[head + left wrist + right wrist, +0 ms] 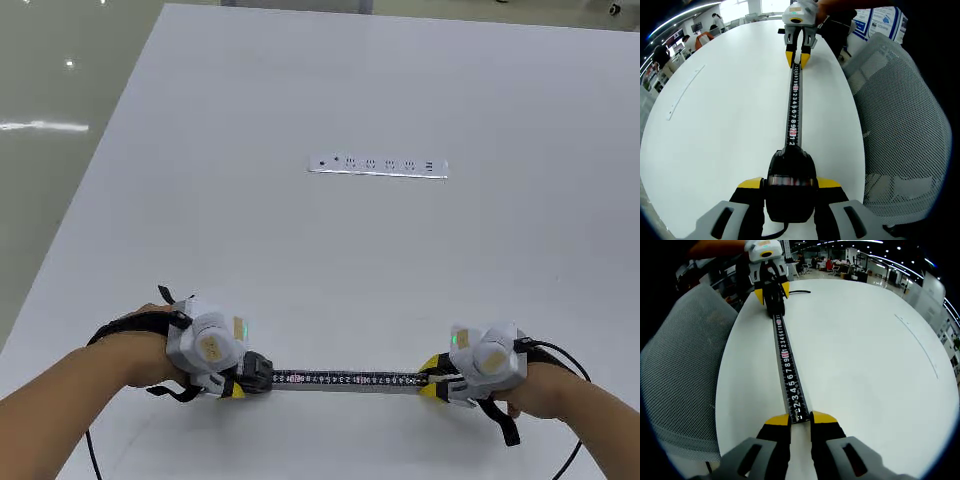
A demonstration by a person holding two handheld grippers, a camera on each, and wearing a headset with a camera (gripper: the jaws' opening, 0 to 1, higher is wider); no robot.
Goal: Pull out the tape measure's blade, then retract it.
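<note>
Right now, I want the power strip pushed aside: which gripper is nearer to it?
Right. The right gripper lies below the power strip's right end in the head view; the left gripper is further off to its left.

I see my left gripper (236, 386) and right gripper (434, 378) as a matched pair. Each has a pale grey housing with a rounded top, a small green light and a round tan patch on its side. In the gripper views the jaws are grey arms lined in black and capped with yellow tips. Black straps (135, 325) wrap both wrists, their loose ends dangling. A thin black cable (90, 450) trails from each wrist.
</note>
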